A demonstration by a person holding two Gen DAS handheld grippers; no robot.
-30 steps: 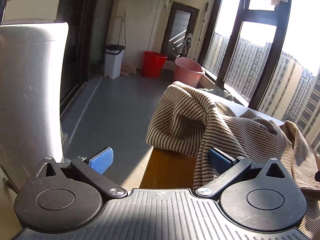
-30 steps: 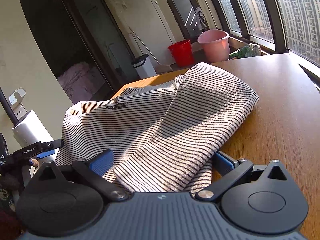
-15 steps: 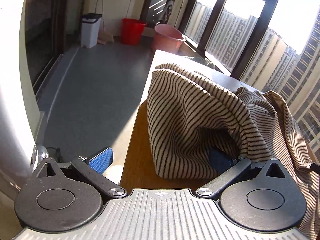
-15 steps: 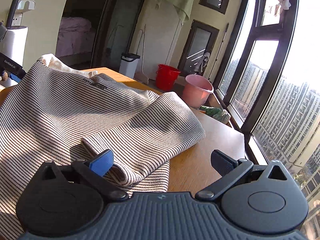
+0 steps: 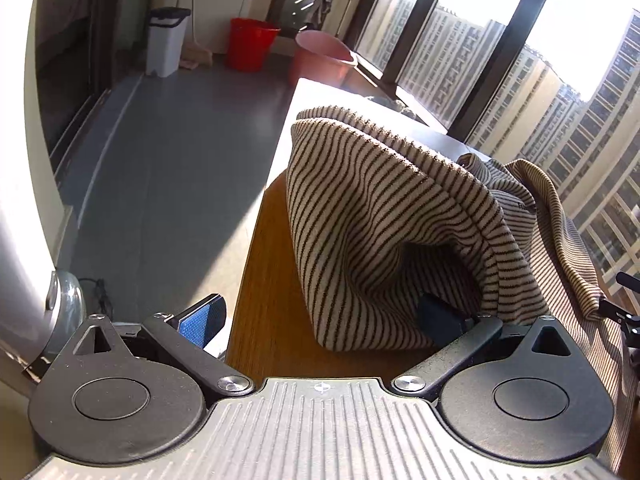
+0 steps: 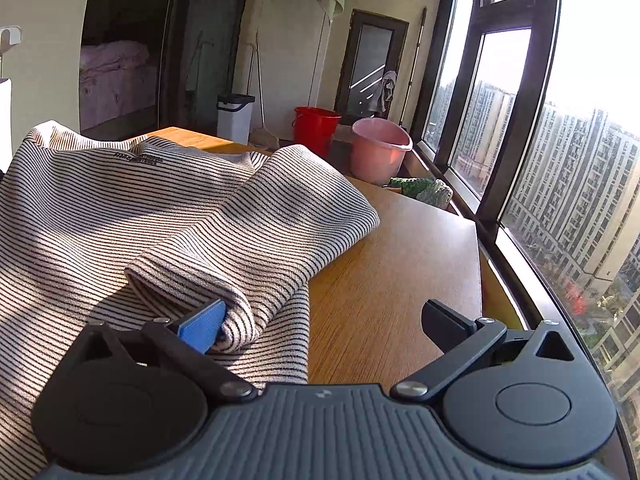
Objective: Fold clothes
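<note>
A beige striped garment lies bunched on the wooden table, rising in a loose mound near the table's left edge. My left gripper is open. Its right finger sits tucked under the mound's hanging fold, and its left fingertip hangs past the table edge over the floor. In the right wrist view the same garment spreads to the left, with a folded sleeve end running toward me. My right gripper is open, its left pad touching that sleeve fold and its right finger above bare table.
A green cloth lies at the table's far edge by the window. On the floor beyond stand a pink bucket, a red bucket and a white bin. A white appliance stands left of the table.
The left gripper has tilted down and closed in on the garment, whose fold now drapes over its right finger. The right gripper swung right, so the cloth now lies at its left finger only.
</note>
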